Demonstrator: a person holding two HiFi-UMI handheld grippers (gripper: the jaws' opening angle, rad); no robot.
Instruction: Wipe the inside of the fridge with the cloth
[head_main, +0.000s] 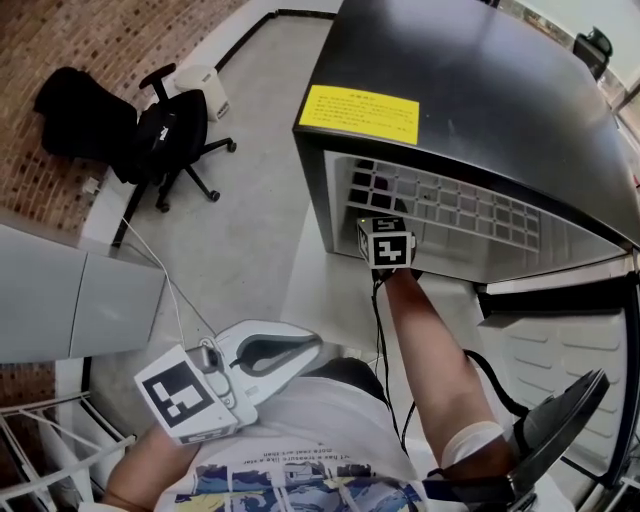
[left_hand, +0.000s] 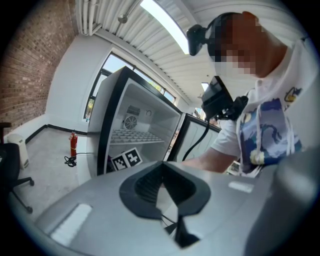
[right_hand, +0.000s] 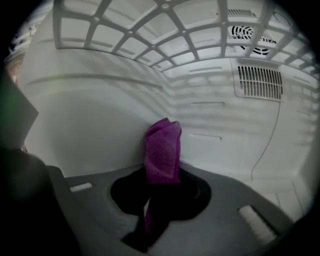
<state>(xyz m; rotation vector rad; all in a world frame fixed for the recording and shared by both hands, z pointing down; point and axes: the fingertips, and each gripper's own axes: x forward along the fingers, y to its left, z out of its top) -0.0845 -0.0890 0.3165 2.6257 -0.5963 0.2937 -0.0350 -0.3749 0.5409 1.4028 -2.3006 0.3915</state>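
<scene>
Standing at far left is a black chair. Near the person's waist, the left gripper hangs outside the fridge, its jaws together on nothing. Further right, the right gripper is inside the fridge under the wire shelf, jaws clamped on the purple cloth, whose folded end sticks up close to the white inner wall, left of the vent.

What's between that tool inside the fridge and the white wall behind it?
Only the folded purple cloth, clamped in the right tool and pointing at the white plastic fridge wall; the rest is bare. The right gripper view shows this.
</scene>
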